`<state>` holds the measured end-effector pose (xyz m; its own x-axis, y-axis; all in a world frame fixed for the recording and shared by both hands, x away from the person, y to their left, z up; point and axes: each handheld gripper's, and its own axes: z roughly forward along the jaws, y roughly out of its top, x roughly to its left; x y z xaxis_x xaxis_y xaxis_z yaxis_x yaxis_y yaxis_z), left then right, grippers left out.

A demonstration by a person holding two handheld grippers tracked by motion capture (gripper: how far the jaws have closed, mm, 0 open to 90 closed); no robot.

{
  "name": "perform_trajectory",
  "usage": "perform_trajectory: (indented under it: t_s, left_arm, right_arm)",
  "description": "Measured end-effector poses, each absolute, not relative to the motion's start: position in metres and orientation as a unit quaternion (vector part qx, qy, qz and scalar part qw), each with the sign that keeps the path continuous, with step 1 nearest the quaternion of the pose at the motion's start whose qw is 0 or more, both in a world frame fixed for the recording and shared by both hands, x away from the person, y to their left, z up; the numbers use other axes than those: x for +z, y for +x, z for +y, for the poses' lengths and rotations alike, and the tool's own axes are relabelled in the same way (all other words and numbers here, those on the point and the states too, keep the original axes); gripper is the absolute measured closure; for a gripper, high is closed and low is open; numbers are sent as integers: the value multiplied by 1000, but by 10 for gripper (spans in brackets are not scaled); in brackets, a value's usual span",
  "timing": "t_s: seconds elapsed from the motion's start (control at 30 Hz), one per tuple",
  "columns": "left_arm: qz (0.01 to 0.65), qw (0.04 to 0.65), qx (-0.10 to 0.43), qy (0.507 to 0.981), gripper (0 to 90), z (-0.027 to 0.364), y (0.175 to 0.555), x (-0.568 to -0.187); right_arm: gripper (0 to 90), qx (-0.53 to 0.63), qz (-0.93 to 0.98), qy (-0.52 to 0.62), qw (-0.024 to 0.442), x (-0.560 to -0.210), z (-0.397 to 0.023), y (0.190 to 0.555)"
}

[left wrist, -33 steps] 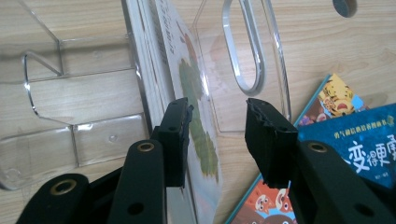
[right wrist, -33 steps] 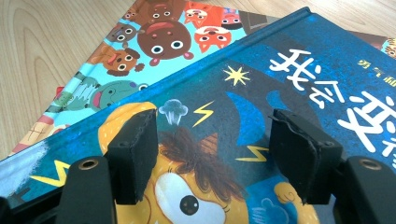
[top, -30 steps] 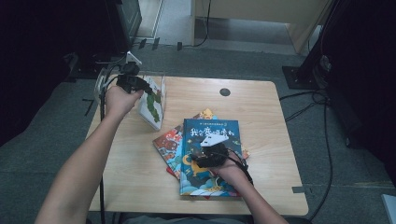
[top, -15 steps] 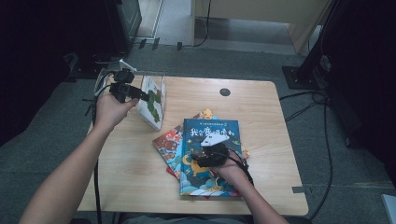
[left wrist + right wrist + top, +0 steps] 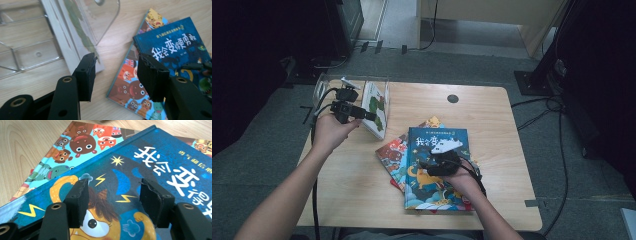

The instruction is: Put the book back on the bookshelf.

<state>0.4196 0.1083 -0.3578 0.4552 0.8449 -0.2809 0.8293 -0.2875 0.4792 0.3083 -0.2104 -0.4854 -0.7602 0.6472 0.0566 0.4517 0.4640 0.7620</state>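
I am drawing my left gripper (image 5: 371, 116) left off the white book in the clear acrylic rack (image 5: 379, 81), upper left, jaws opening, empty; right gripper (image 5: 113, 195), half-wide and closing, is hovering over the blue hardcover picture book (image 5: 437, 170) at centre to grab it.

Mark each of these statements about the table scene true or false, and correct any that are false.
1. The blue book lies on top of the stack of picture books. True.
2. The left gripper is clamped on the book in the clear rack. False: its jaws have just been opening, with nothing between them, and it hangs over the table short of the white book.
3. The right gripper hovers over the blue book's cover. True.
4. The white book lies flat on the table. False: it stands on edge, leaning at the rack.
5. The book with animal faces rests on the blue book. False: it lies under it.
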Motion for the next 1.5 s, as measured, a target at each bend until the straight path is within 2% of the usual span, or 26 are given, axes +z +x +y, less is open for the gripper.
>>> perform_trajectory:
  t_s: [0.37,0.57,0.73,0.9,1.27,1.5]
  left_arm:
    - [504,294,8,812,486,100,400,-372]
    - [499,298,1,814,473,98,392,-382]
    - [490,300,-5,819,472,94,386,-394]
    - [476,301,-13,826,470,89,381,-401]
    - [464,297,-16,834,467,77,375,-419]
    - [460,305,-27,833,479,69,371,-429]
  right_arm:
    - [430,408,842,332,117,-479,-223,312]
    - [487,415,840,328,117,-478,-228,313]
    - [483,410,839,339,115,-478,-232,315]
    - [534,414,830,350,130,-479,-239,317]
    - [621,416,824,367,119,-481,-254,316]
    - [693,409,820,378,133,-482,-269,317]
